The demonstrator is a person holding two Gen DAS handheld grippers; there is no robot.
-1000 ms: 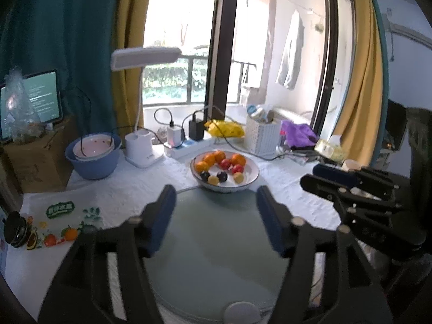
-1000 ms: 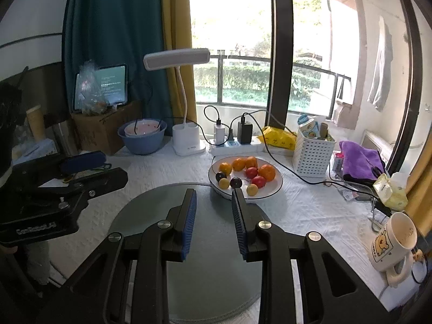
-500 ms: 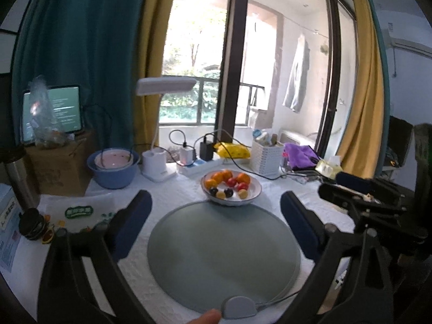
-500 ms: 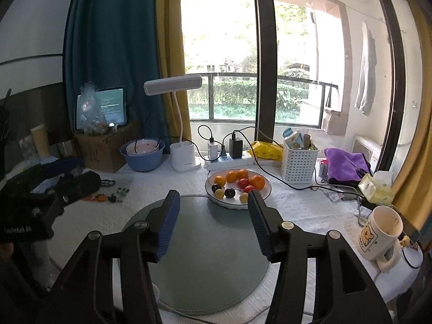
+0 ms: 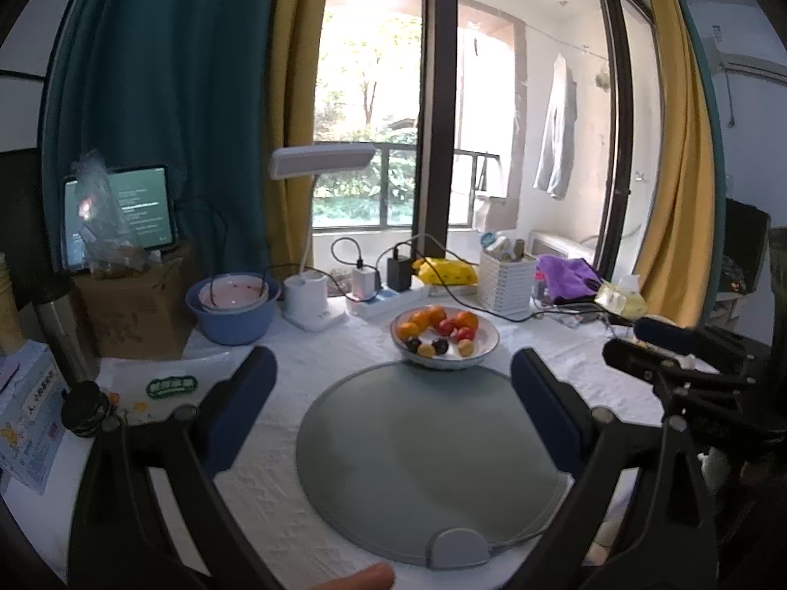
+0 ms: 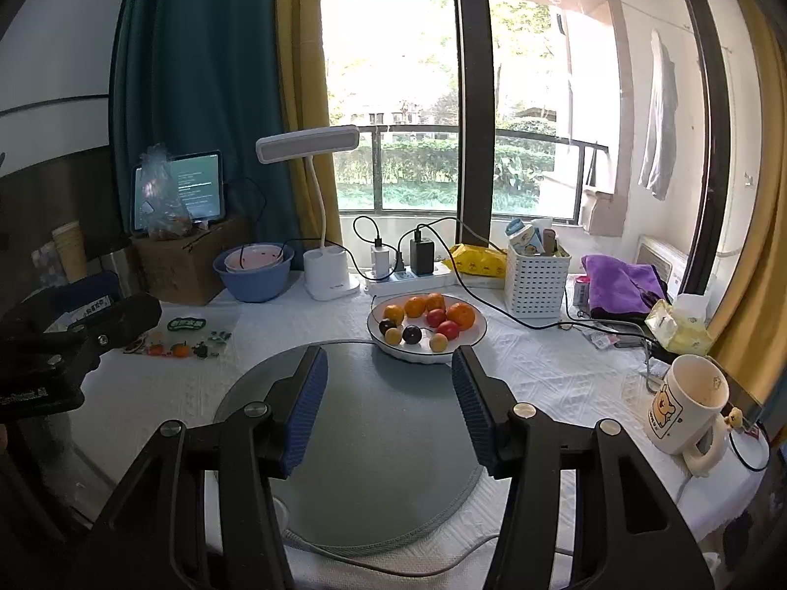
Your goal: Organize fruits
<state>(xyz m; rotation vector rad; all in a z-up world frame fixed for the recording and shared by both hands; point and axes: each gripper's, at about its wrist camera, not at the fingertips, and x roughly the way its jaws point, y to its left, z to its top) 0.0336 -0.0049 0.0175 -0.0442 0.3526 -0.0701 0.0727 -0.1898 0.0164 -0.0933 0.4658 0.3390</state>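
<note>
left wrist view: the left gripper (image 5: 393,383) is spread wide and holds nothing, hanging over the grey round mat (image 5: 428,462) on the counter (image 5: 275,506). the fruits (image 5: 440,329) sit heaped in a white plate (image 5: 484,344) just past the mat's far edge: oranges at the back, red ones in the middle, small dark and yellow ones in front. the right gripper (image 5: 654,349) shows from the side at the right edge. a green label (image 5: 172,386) on a sheet at the left carries writing too small to read.

right wrist view: the right gripper (image 6: 388,383) is released too, with nothing between its blue pads (image 6: 307,400). the plate (image 6: 472,339) lies straight ahead. a mug (image 6: 686,405) with a bear print stands well to the right; the tablet (image 6: 179,194) text is unreadable.

the fruits look small, round and light, smooth enough to roll or slip. the red and dark ones may bruise, so a gentle pinch across the middle, one at a time from the top of the heap, seems wise. the plate is likely breakable.
</note>
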